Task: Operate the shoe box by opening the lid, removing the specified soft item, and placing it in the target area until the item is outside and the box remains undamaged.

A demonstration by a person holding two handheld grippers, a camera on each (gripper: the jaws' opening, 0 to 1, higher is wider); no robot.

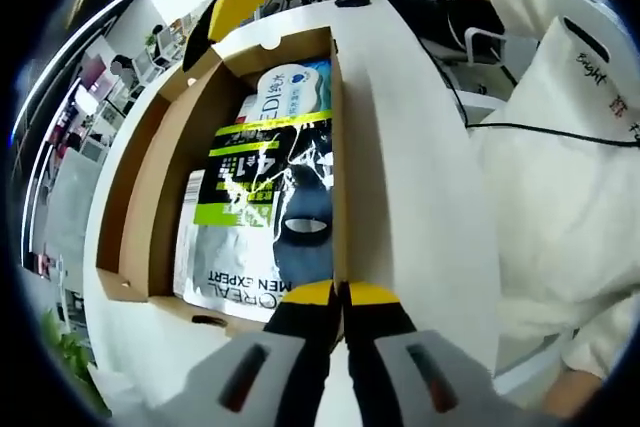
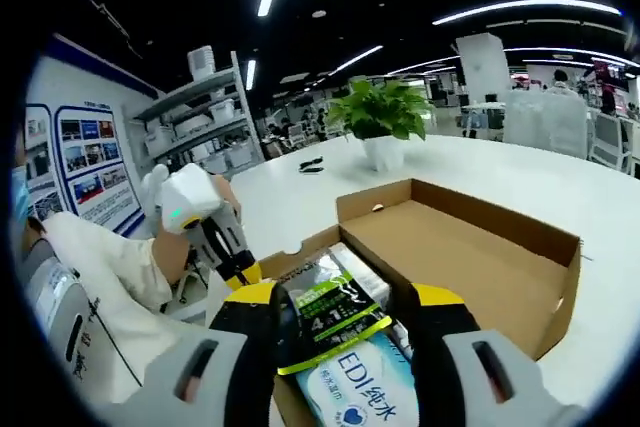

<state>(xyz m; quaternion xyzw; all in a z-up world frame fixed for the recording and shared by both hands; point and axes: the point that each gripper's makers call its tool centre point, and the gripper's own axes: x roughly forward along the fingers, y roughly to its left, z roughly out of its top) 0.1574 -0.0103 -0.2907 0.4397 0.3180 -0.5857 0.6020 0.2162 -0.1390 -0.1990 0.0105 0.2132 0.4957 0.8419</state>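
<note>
The cardboard box (image 1: 150, 197) lies open on a white table (image 1: 420, 197), with its lid (image 2: 480, 267) folded back flat beside it. Inside the box are 2 soft packs: a black and green pack (image 1: 265, 197) on top, and under it a white and blue pack (image 1: 290, 87) at the far end in the left gripper view.

The left gripper (image 1: 340, 297) has its 2 yellow-tipped jaws closed together on the thin edge of the box wall, at the near end of the box. The right gripper (image 2: 345, 307) stands over the other end of the box with its jaws apart; the black and green pack (image 2: 335, 312) and the white and blue pack (image 2: 360, 382) show between them, still inside the box. I cannot tell if the jaws touch a pack.

A potted plant (image 2: 380, 117) stands on the table, well apart from the box.
</note>
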